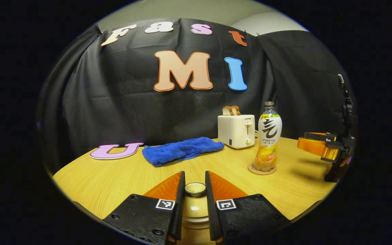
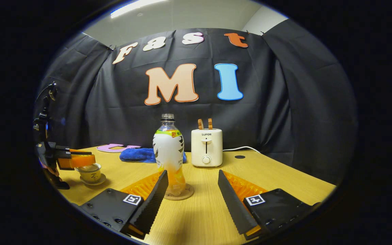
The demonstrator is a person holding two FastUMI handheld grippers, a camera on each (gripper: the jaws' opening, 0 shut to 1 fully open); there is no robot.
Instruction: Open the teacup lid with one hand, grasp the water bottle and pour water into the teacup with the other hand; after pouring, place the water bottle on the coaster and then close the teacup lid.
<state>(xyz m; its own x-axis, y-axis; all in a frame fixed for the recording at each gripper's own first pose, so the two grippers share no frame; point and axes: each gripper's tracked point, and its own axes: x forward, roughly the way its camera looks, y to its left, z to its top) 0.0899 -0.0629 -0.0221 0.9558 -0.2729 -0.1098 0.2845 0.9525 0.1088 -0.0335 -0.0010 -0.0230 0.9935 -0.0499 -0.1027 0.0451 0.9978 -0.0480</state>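
The cream teacup lid (image 1: 194, 208) lies under my left gripper (image 1: 195, 183), whose two fingers press on its round knob (image 1: 195, 189) from both sides. In the right gripper view that left gripper (image 2: 87, 160) hovers flat over the small teacup (image 2: 91, 173) on its saucer, at the table's left. The water bottle (image 1: 268, 139), with orange drink in its lower part and no cap, stands upright on the round coaster (image 1: 252, 169). My right gripper (image 2: 192, 175) is open a little in front of the bottle (image 2: 168, 153) and coaster (image 2: 186, 194), touching neither.
A white toaster (image 1: 237, 131) with two bread slices stands at the back of the wooden table (image 1: 97, 180). A blue cloth (image 1: 182, 149) lies to its left. The right gripper (image 1: 301, 143) and the hand holding it are at the table's right edge.
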